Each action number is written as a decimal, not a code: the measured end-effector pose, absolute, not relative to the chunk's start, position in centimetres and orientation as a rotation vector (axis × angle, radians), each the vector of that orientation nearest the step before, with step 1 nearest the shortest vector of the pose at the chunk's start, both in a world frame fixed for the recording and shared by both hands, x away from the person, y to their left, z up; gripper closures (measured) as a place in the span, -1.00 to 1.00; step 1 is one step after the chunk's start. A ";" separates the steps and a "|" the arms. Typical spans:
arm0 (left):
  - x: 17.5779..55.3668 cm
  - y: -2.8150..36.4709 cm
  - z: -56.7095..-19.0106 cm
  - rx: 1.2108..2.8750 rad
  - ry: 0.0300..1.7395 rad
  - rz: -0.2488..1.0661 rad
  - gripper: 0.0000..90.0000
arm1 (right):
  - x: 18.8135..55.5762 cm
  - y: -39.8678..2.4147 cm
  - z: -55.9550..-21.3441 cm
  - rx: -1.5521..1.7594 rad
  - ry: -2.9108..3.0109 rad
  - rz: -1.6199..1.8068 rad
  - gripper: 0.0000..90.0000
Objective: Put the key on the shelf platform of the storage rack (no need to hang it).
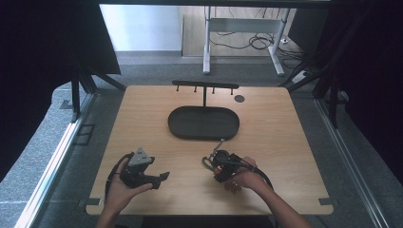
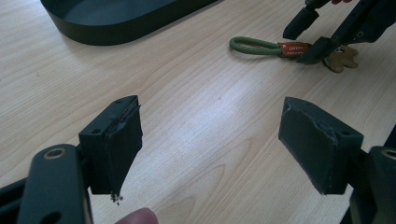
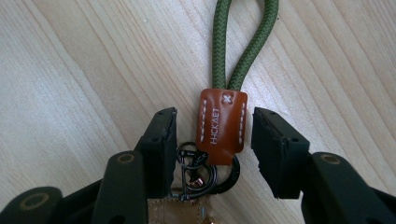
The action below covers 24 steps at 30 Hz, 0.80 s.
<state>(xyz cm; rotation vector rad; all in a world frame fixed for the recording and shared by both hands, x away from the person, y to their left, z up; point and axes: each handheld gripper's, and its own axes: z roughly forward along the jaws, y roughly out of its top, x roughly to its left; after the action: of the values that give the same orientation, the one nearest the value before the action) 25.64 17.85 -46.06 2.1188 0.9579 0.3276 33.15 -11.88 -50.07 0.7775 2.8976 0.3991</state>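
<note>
right hand-held gripper jaws apart astride the keyring's brown leather tab flat on the worktop, left hand-held gripper agape and empty; we'd centre on the tab, then close squarely, clear of the rings.

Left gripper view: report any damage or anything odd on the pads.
The left hand-held gripper is open, and one pad looks worn: its facing is frayed and peeling at the edge, with small black crumbs on the table just below its tip. The other pad shows a rough, chipped upper edge.
</note>
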 end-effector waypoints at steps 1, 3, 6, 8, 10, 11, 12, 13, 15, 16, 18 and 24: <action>25.7 17.9 -46.1 2.119 0.957 0.329 -0.52 | 33.2 -11.8 -50.2 0.773 2.895 0.393 0.20; 25.7 17.9 -46.1 2.119 0.957 0.329 -0.52 | 33.1 -11.7 -50.2 0.781 2.892 0.388 0.21; 25.6 17.9 -46.0 2.119 0.954 0.331 -0.52 | 33.2 -11.6 -50.3 0.777 2.894 0.384 0.26; 25.6 17.9 -46.0 2.118 0.953 0.331 -0.52 | 33.2 -11.7 -50.3 0.776 2.890 0.385 0.35; 25.6 17.9 -46.0 2.117 0.955 0.331 -0.52 | 33.2 -11.7 -50.3 0.782 2.890 0.387 0.45; 25.6 18.0 -46.0 2.117 0.956 0.332 -0.52 | 33.2 -11.8 -50.3 0.783 2.890 0.388 0.47; 25.6 18.0 -46.0 2.116 0.957 0.332 -0.52 | 33.2 -11.8 -50.3 0.783 2.890 0.388 0.47; 25.6 18.0 -46.0 2.116 0.958 0.333 -0.52 | 33.2 -11.8 -50.3 0.782 2.892 0.387 0.48; 25.6 18.0 -45.9 2.114 0.960 0.333 -0.52 | 33.2 -11.9 -50.3 0.772 2.894 0.388 0.48; 25.6 18.0 -45.9 2.113 0.960 0.334 -0.52 | 33.2 -11.9 -50.2 0.772 2.898 0.390 0.48; 25.5 18.0 -45.9 2.112 0.962 0.336 -0.52 | 33.2 -12.1 -49.9 0.771 2.909 0.406 0.48; 25.5 18.0 -45.8 2.112 0.961 0.339 -0.52 | 32.8 -12.8 -47.5 0.763 2.886 0.444 0.48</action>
<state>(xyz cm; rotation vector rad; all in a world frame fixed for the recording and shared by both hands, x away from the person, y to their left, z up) 25.50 17.96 -45.81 2.1122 0.9614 0.3393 32.79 -12.80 -47.51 0.7627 2.8856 0.4442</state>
